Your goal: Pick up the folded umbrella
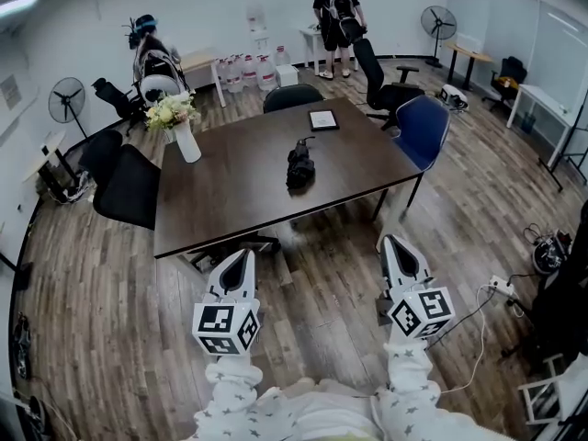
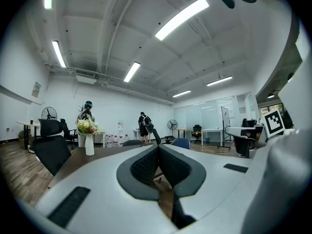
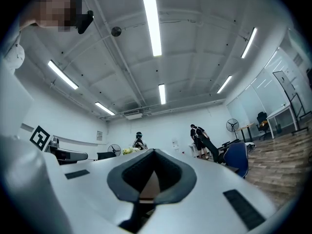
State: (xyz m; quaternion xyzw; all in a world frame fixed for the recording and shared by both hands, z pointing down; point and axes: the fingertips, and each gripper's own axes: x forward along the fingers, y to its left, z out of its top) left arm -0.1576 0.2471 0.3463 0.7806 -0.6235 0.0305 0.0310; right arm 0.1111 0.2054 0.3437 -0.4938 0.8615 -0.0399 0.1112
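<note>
On table (image 1: 230, 191), folded umbrella (image 1: 300, 163), long axis near-to-far, strap end far; left tool (image 1: 243, 255), right tool (image 1: 392, 242) closed, empty.

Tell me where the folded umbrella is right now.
In the head view, the folded umbrella lies near the middle of the dark table, to the right of the vase of flowers and nearer the camera than the flat tablet-like item.

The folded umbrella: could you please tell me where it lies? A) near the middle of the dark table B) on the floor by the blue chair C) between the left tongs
A: the umbrella lies near the middle of the dark table.
</note>
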